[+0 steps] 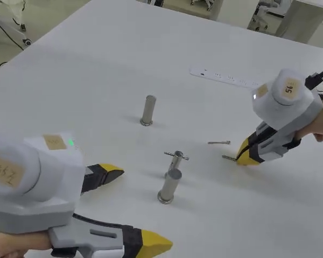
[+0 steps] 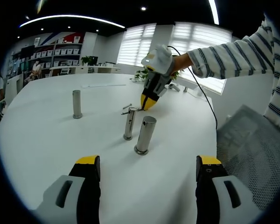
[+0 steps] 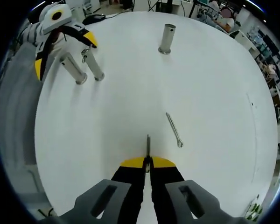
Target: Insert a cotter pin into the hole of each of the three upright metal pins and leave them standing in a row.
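**Cotter-pin fitting: one pin done, second cotter in hand**

- Right tongs (image 1: 242, 158): clamped on the held cotter pin (image 3: 148, 148) by one end, low over the table (image 1: 97, 64), right of the row. The shank is left free, likely for threading.
- Loose cotter pin (image 1: 219, 142): lies flat just beyond, spare for the last hole.
- Left tongs (image 2: 148, 161): jaws apart and empty, facing the near metal pin (image 1: 169, 185), probably to steady it.
- Middle metal pin (image 1: 175, 164): upright, with the fitted cotter pin (image 1: 183, 157) through its top.
- Far metal pin (image 1: 148, 110): upright, unfitted, well apart.
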